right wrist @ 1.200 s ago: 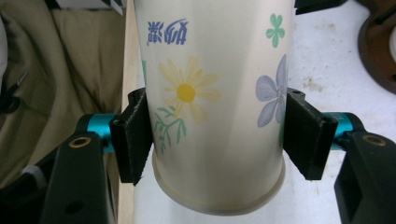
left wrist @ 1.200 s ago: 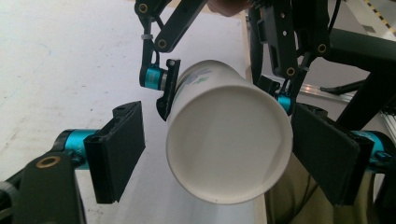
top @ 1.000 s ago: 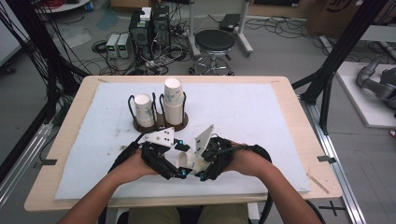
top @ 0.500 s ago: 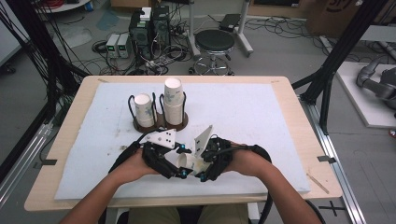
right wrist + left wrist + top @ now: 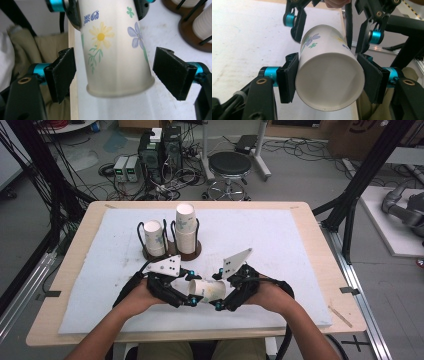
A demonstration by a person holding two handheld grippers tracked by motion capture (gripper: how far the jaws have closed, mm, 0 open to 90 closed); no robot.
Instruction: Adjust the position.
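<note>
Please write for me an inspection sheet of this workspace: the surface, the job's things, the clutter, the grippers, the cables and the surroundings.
Surface: wooden table covered by a white mat.
Job's things: flowered paper cup held lying sideways between both grippers; cup holder with two cup stacks behind.
Clutter: nothing seen.
Grippers: left gripper shut on the cup, pads pressing its sides; right gripper open, jaws just opened, pads apart from the cup between them.
Cables: black cable trails off the table's front edge; floor cables tangled beyond the table.
Surroundings: stool, electronic boxes, black frame posts.
</note>
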